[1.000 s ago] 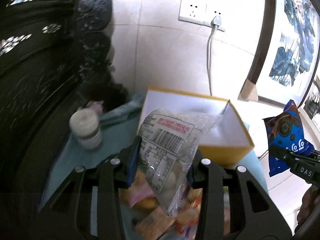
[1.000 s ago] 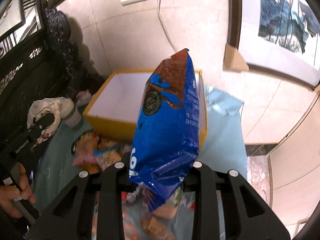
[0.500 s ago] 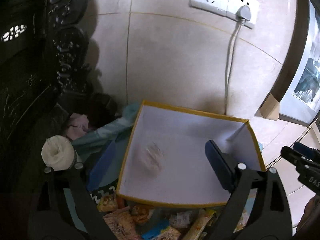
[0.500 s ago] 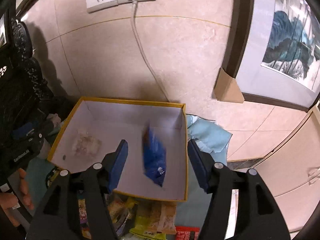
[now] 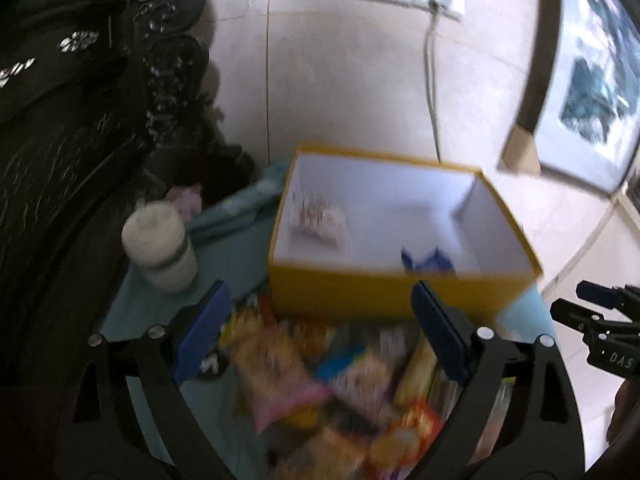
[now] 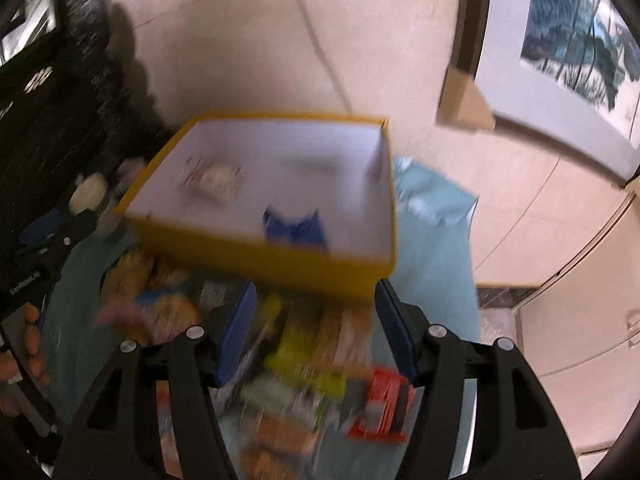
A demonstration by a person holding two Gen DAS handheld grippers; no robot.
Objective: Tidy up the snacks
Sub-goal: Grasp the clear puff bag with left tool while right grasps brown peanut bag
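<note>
A yellow box [image 5: 400, 296] with a white inside stands on the teal cloth; it also shows in the right wrist view [image 6: 256, 256]. Inside lie a clear snack bag [image 5: 318, 218] on the left and a blue snack bag [image 5: 428, 260] at the front right; both show in the right wrist view, the clear bag [image 6: 212, 178] and the blue bag [image 6: 294, 226]. A blurred pile of snack packets [image 5: 320, 376] lies in front of the box, also seen from the right [image 6: 296, 360]. My left gripper [image 5: 320, 332] and right gripper [image 6: 316, 332] are open and empty above the pile.
A white jar [image 5: 160, 248] stands left of the box on the teal cloth [image 5: 224, 264]. Dark carved furniture [image 5: 72, 120] is on the left. A wall socket with a cable [image 5: 432, 80] and a framed painting [image 6: 572, 40] are behind.
Both grippers let go of their bags, which now lie in the box. Both grippers have pulled back and down from over the box to above the snack pile.
</note>
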